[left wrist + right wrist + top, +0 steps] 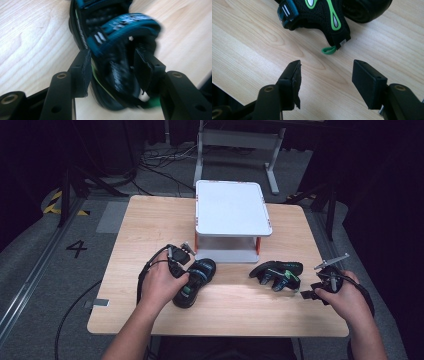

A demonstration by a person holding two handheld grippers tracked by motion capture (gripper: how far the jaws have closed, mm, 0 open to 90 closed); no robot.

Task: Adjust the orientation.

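Two black sandals with blue straps and green trim lie on the wooden table (150, 220). My left gripper (190, 282) reaches down over the left sandal (204, 269). In the left gripper view that sandal (117, 37) is blurred, and the left gripper (112, 60) is open with one jaw on each side of its strapped part. The right sandal (277, 271) lies on its side, just left of my right gripper (309, 290). Seen from the right gripper view, my right gripper (325, 68) is open over bare wood, a short way from the sandal (322, 12) and its green heel loop (328, 50).
A white two-level rack (232, 207) with red legs stands at the table's middle back, right behind the left sandal. Cables and a metal frame (235, 142) lie on the floor beyond the table. The table's front edge runs close under both hands.
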